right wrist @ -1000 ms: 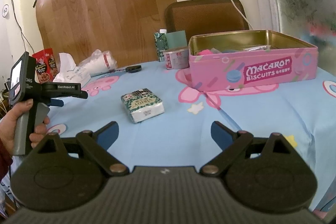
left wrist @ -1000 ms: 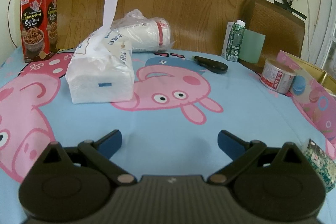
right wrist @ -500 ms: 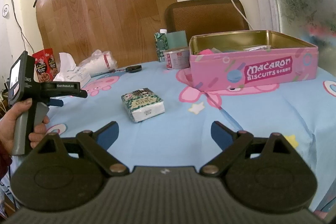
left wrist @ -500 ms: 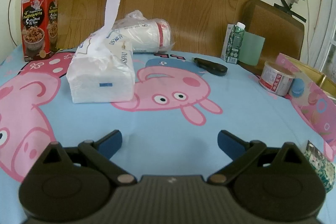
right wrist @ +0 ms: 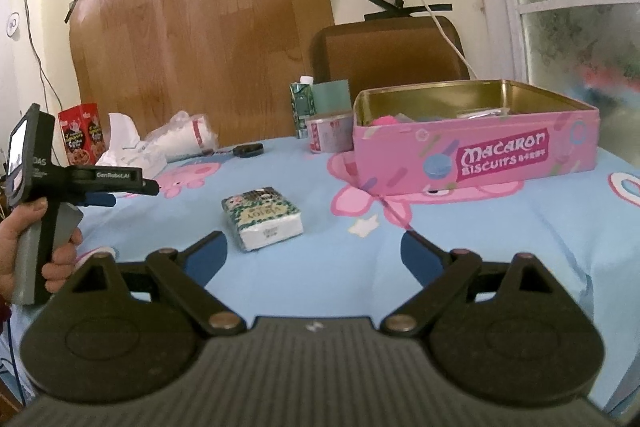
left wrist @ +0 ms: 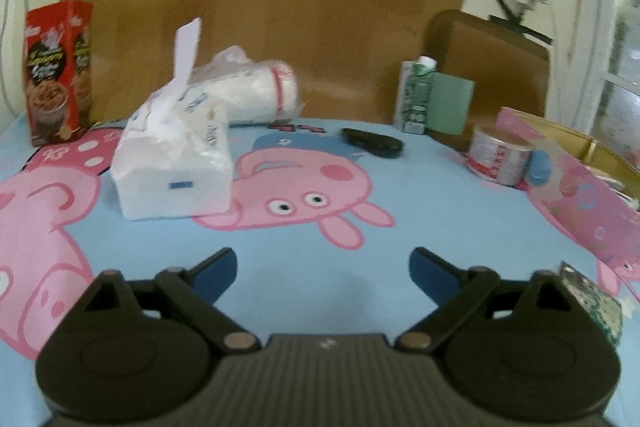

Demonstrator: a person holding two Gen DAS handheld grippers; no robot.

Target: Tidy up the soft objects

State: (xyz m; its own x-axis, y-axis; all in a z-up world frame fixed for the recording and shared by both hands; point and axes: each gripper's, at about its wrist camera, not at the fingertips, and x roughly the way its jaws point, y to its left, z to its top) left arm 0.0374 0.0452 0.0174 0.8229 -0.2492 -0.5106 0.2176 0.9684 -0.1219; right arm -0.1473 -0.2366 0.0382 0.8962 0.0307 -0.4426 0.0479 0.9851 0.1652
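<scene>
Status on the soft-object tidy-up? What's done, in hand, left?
Done: can't confirm; some items sit inside the open pink tin, too unclear to name.
In hand: nothing. Left gripper and right gripper are both empty, jaws closing.
Left: small tissue pack, big tissue pack and bagged roll remain on the table.

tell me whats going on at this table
A person holds a gripper in each hand over a cartoon tablecloth. Both the left gripper and the right gripper are empty, their jaws closing slightly. The small tissue pack and large tissue pack lie untouched; the open pink tin waits nearby.
</scene>
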